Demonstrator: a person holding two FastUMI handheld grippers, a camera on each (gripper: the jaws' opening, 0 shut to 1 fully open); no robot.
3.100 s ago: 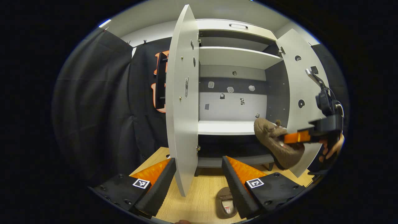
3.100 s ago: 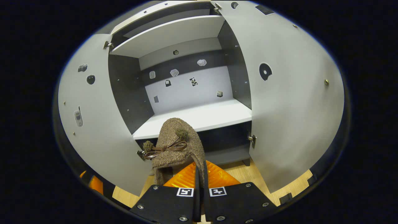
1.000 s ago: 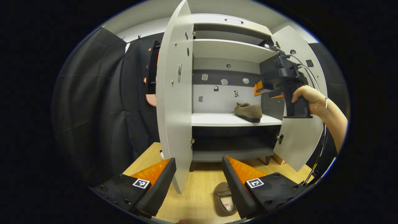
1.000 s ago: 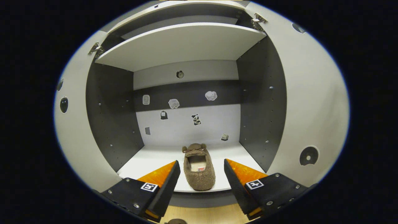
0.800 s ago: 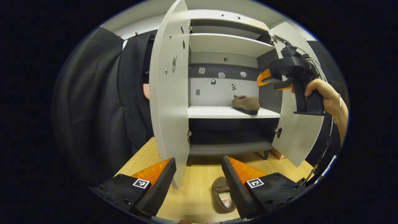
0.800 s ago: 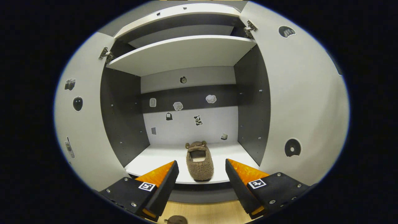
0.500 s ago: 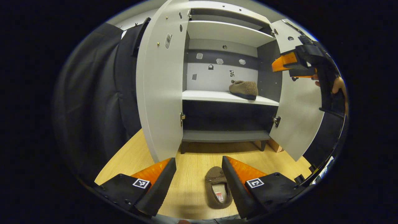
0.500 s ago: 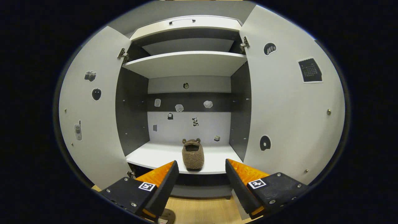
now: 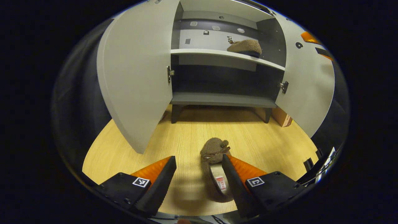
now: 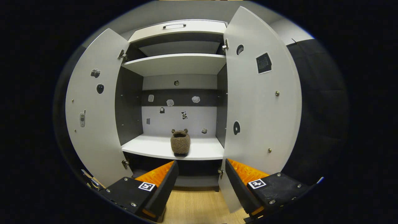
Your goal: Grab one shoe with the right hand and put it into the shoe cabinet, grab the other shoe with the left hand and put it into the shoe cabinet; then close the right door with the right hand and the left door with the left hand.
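Note:
A brown fuzzy shoe [image 9: 214, 169] with a small bow lies on the wooden floor, right beside the right finger of my open left gripper [image 9: 199, 179]. The other brown shoe [image 10: 180, 143] [image 9: 245, 46] rests on the white middle shelf [image 10: 146, 147] of the shoe cabinet, heel toward me. My right gripper [image 10: 201, 183] hangs open and empty in front of the cabinet, well back from the shelf. Both cabinet doors stand open: the left door [image 9: 133, 81] [image 10: 90, 118] and the right door [image 9: 306, 84] [image 10: 258, 105].
The wooden floor [image 9: 248, 137] stretches between me and the cabinet. A small cardboard box [image 9: 281, 116] sits by the cabinet's right leg. Black cloth [image 9: 77, 102] hangs to the left of the cabinet, and cables [image 9: 323, 163] lie at the floor's right edge.
The right gripper let go of the first shoe on the shelf and has pulled back from the cabinet. The left gripper has dipped toward the floor, and the second shoe now sits nearer its fingers.

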